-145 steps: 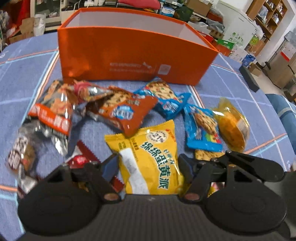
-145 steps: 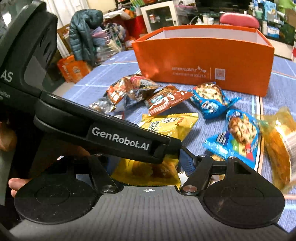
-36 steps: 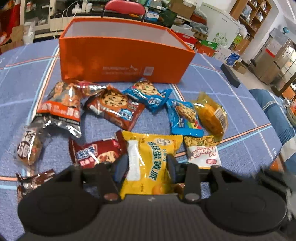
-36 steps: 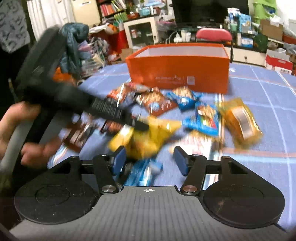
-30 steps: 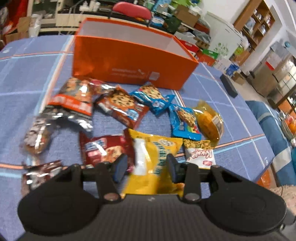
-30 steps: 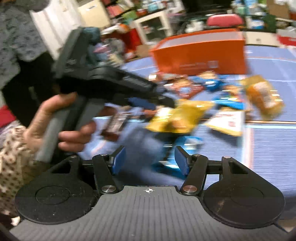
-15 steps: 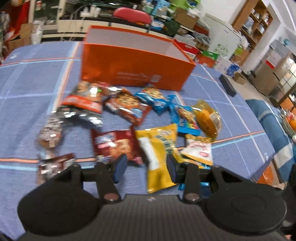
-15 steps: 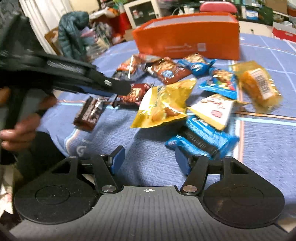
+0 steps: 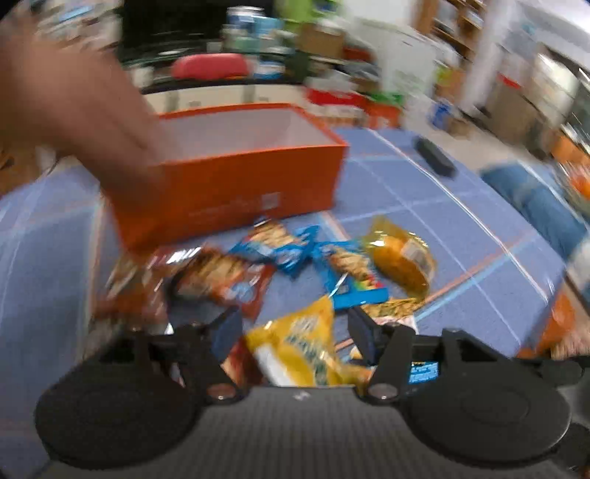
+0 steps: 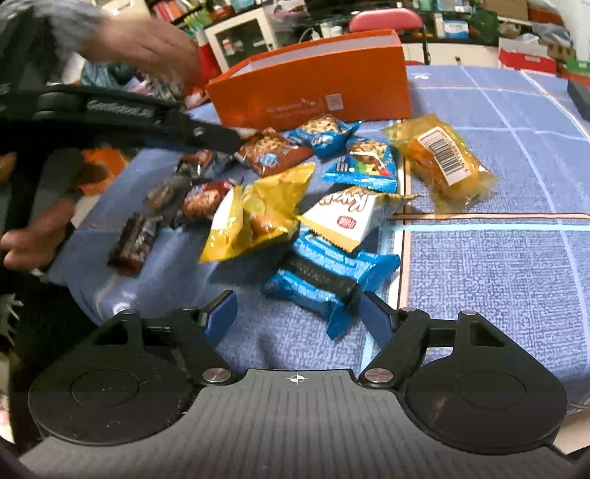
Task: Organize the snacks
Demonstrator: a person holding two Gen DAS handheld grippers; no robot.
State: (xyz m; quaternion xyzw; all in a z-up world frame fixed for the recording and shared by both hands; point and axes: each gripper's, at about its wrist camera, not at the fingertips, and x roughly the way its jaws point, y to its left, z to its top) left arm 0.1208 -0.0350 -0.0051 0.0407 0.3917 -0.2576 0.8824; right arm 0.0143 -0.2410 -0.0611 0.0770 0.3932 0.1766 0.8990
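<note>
Where snacks crowd together, blurred hand before orange box.

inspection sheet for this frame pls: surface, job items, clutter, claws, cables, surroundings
Surface: blue checked tablecloth with orange and pale stripes.
Job's things: open orange box at the back; its floor is hidden. In front lie loose snack packets, among them the yellow packet, white Rikiki packet, blue wafer packet, clear-wrapped cake and brown chocolate bar.
Clutter: dark flat object near the table's far edge.
Claws: left claw open, jaws just widened, yellow packet lying below them, unpinched. Right claw open, jaws just widened, blue wafer packet's end between them, not pressed. A bare hand hovers near the box.
Cables: nothing seen on the table.
Surroundings: crowded room, shelves, red chair.
</note>
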